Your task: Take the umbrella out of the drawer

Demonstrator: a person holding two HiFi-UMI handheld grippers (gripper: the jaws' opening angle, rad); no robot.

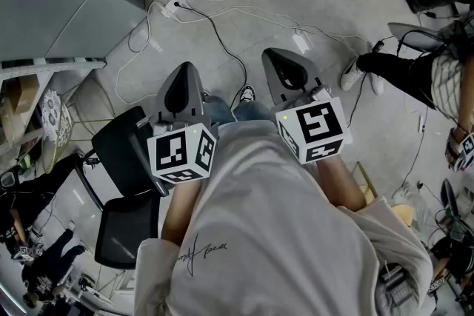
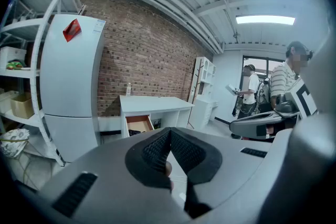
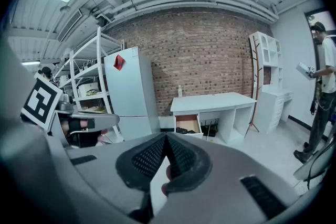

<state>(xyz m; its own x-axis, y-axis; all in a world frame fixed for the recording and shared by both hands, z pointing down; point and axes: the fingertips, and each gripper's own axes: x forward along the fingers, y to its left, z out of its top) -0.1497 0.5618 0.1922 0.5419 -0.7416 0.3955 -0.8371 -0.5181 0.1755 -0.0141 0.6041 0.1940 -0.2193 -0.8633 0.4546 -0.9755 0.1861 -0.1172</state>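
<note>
Toward the middle of the right gripper view, the white desk (image 3: 212, 103) stood against the brick wall (image 3: 210, 55) with its drawer (image 3: 187, 122) pulled open. A dark bundle (image 3: 185, 131) lay at the drawer's front, and we took it to be the umbrella. It was too small in every view to tell handle from canopy. Both tools were well apart from the desk, with open floor (image 3: 273, 149) between.

The left gripper (image 2: 169, 134) had its ribbed pads closed tip to tip, with nothing between them. The right gripper (image 3: 166, 139) was likewise fully closed and empty. Both pointed somewhat downward toward the desk.

We judged the task not yet begun, with the approach across the floor coming first.

Handling notes, as judgement only:
- We expected a folded umbrella to be light.
- We expected soft, slippery fabric over a stiff shaft.
- We recommended closing the pads across the middle of the bundle, or on the handle once it could be identified.
- We advised against pinching loose fabric alone, since it could slide.
</note>
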